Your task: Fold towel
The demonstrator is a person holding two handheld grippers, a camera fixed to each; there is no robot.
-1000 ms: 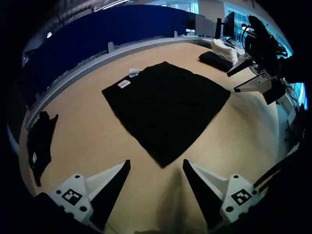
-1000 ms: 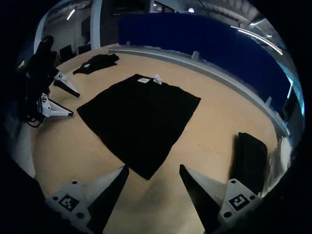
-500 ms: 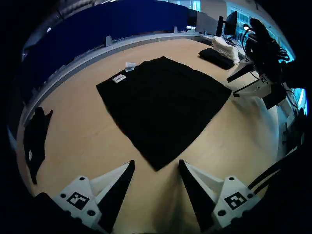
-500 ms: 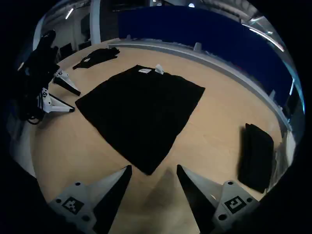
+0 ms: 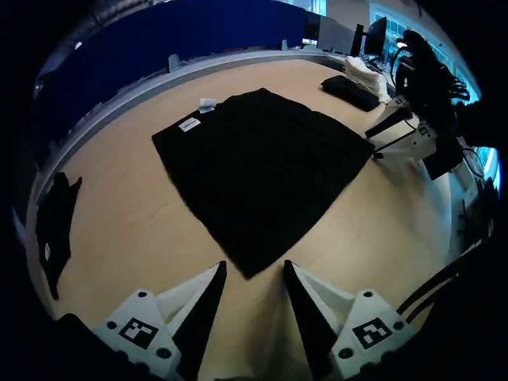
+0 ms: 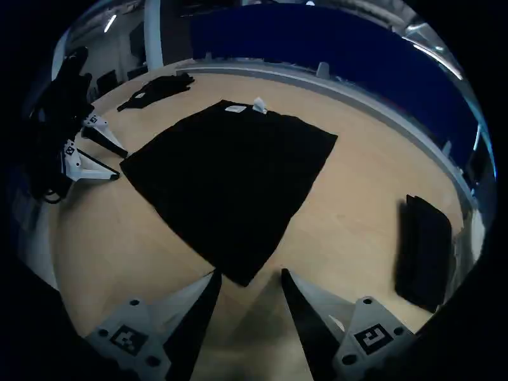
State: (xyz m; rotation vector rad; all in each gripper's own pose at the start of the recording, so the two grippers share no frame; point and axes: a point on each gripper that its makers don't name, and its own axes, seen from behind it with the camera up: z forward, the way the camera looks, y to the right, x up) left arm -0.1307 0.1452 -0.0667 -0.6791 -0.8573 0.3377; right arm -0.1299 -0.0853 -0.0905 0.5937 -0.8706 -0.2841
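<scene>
The black towel (image 5: 267,165) lies flat and unfolded, a white label (image 5: 188,124) at its far corner. The left gripper (image 5: 254,267) and the right gripper (image 6: 251,274), fingers narrowly apart and empty, are just beside its near corners.

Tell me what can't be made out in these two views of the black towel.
White tags on the flat black cloth towel: too small to read, both views.
Folded dark cloth stack, right gripper view: layers merge into one dark shape, uncountable.
Left claw, left gripper view: whether its tips touch the towel's near corner cannot be told; no height cue.
</scene>
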